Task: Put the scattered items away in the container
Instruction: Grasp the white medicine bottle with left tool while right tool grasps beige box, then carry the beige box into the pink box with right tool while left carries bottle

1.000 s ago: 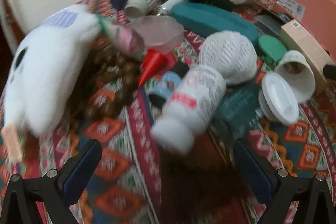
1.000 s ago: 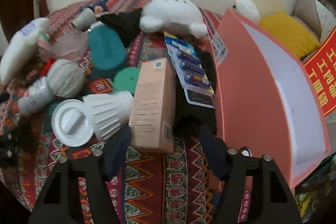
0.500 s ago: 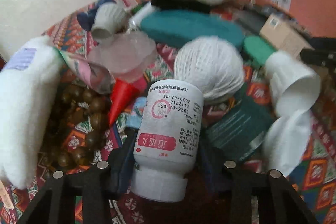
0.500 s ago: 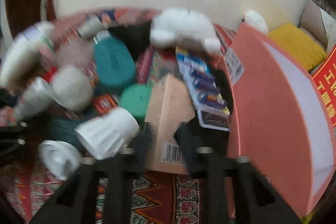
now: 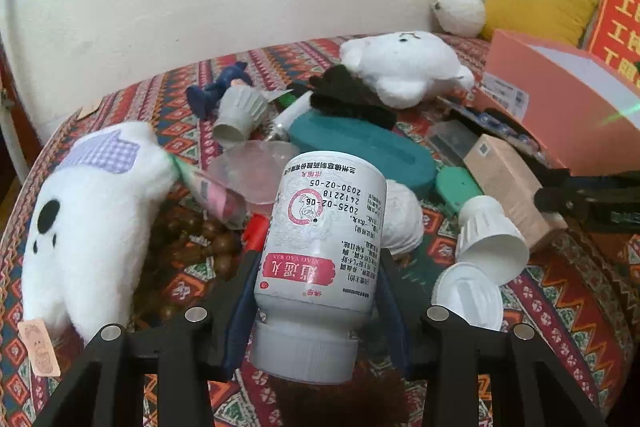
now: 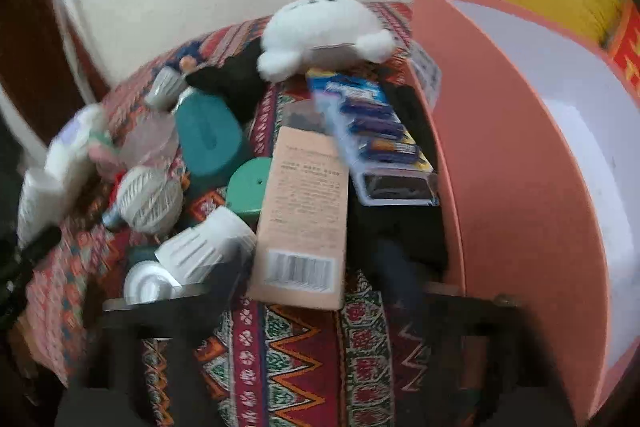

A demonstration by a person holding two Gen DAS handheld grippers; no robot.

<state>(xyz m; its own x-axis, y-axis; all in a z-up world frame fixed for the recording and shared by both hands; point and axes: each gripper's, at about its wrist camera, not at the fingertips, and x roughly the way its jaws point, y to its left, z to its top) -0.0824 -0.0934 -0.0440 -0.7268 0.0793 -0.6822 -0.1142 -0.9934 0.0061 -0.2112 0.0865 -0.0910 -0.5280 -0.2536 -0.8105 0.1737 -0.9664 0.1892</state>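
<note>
My left gripper (image 5: 318, 259) is shut on a white pill bottle (image 5: 320, 227) with a red label, held cap-end toward the camera and lifted above the patterned cloth. The pink container box (image 6: 500, 187) stands open at the right, white inside; it also shows in the left wrist view (image 5: 560, 99). A tan carton (image 6: 304, 195) with a barcode lies between the fingers of my right gripper (image 6: 312, 255), whose jaws stand wide, with a gap on the carton's right side. This view is blurred. From the left wrist, the right gripper (image 5: 560, 199) sits at the carton's (image 5: 508, 183) near end.
On the cloth lie a white ghost plush (image 5: 88, 211), a white seal plush (image 5: 404, 67), a teal case (image 5: 360, 147), a yarn ball (image 5: 404, 223), a white ribbed cup (image 5: 492, 243) with its lid (image 5: 468, 295), wooden beads (image 5: 192, 239) and a battery pack (image 6: 376, 135).
My left gripper closed on the pill bottle and raised it off the cloth. The right gripper pushed forward around the tan carton, narrowed half a second ago, and now stands wide again.
</note>
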